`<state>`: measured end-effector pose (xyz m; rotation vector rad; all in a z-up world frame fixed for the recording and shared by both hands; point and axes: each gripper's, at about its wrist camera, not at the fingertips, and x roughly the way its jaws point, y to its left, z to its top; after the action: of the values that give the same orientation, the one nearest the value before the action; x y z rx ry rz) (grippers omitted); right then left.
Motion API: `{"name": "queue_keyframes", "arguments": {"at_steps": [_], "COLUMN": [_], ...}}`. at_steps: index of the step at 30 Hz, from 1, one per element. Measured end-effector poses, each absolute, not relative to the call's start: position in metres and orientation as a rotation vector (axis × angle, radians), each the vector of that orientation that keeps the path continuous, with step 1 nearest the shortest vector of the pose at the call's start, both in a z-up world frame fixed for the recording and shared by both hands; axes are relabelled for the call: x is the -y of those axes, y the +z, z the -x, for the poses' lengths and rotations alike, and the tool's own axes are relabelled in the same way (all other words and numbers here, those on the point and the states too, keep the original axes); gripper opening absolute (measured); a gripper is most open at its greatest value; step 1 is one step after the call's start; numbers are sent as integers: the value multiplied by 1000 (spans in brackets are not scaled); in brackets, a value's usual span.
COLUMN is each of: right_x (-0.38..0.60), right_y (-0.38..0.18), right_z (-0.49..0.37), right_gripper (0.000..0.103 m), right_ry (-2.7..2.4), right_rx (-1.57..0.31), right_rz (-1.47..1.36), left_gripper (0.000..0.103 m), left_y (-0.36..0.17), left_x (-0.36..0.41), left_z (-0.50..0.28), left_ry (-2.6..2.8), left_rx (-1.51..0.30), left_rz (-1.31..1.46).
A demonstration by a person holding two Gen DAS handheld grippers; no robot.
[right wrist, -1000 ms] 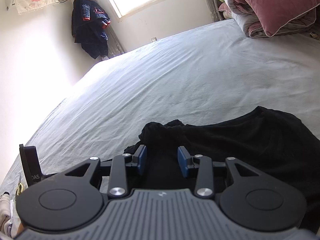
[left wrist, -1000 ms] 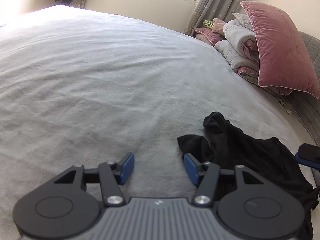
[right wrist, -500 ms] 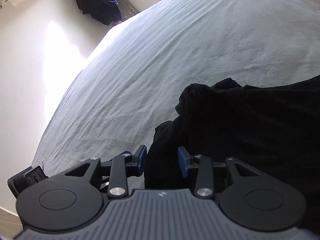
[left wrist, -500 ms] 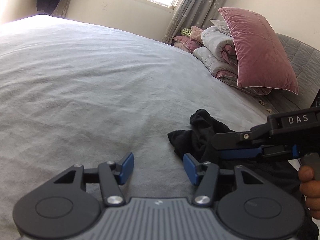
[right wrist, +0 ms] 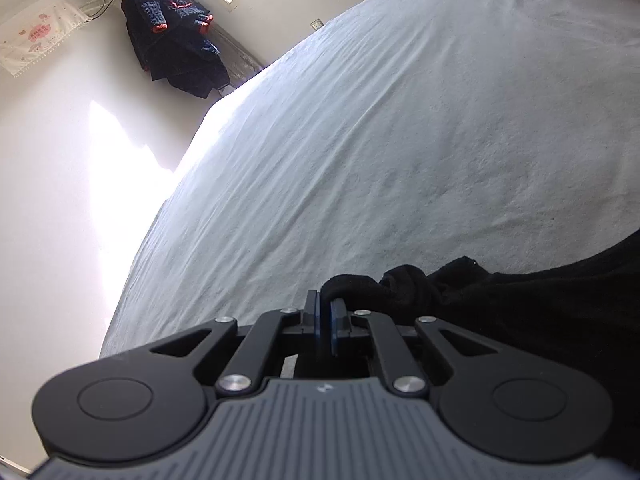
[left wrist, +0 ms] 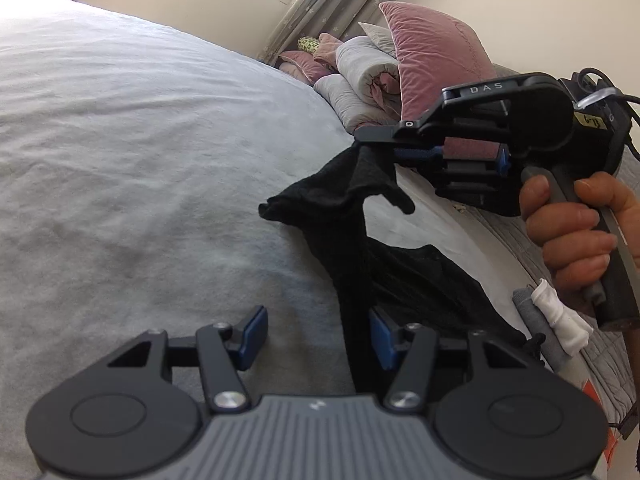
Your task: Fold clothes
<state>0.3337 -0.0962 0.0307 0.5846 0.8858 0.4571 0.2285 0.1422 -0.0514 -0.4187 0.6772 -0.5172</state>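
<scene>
A black garment lies crumpled on the grey bed. My right gripper, held by a hand, is closing its jaws on one edge of it and lifts that edge off the bed. In the right wrist view the blue pads of the right gripper pinch a fold of the black garment. My left gripper is open low over the bed. A stretched strand of the garment hangs between its fingers, close to the right pad, not pinched.
Pink pillows and rolled grey quilts are stacked at the bed's far right. Small white and grey cloths lie at the right edge. A dark jacket hangs on the wall by the window.
The right gripper moved over the garment's edge, shut on it and raised it. The left gripper turned slightly right and stayed open.
</scene>
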Motion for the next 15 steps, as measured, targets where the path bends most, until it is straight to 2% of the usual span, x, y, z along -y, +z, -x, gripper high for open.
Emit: {"name": "queue_keyframes", "arguments": {"at_steps": [4, 7, 9, 12, 15], "right_x": [133, 158, 172, 190, 196], "right_y": [34, 12, -1, -15, -13], "right_z": [-337, -336, -334, -325, -312], "right_gripper": [7, 7, 7, 14, 15], "right_ry": [373, 262, 197, 123, 122], "right_rx": [-870, -907, -931, -965, -957], "right_rz": [-597, -576, -573, -578, -583], "left_gripper": [52, 46, 45, 44, 42], "left_y": [-56, -61, -62, -62, -61], "left_x": [-132, -117, -104, -92, -85], "left_z": [-230, -230, -228, -223, -222], "left_ry": [-595, -647, -655, -690, -707], "left_rx": [-693, -716, -721, -725, -726], "left_rz": [487, 494, 462, 446, 436]}}
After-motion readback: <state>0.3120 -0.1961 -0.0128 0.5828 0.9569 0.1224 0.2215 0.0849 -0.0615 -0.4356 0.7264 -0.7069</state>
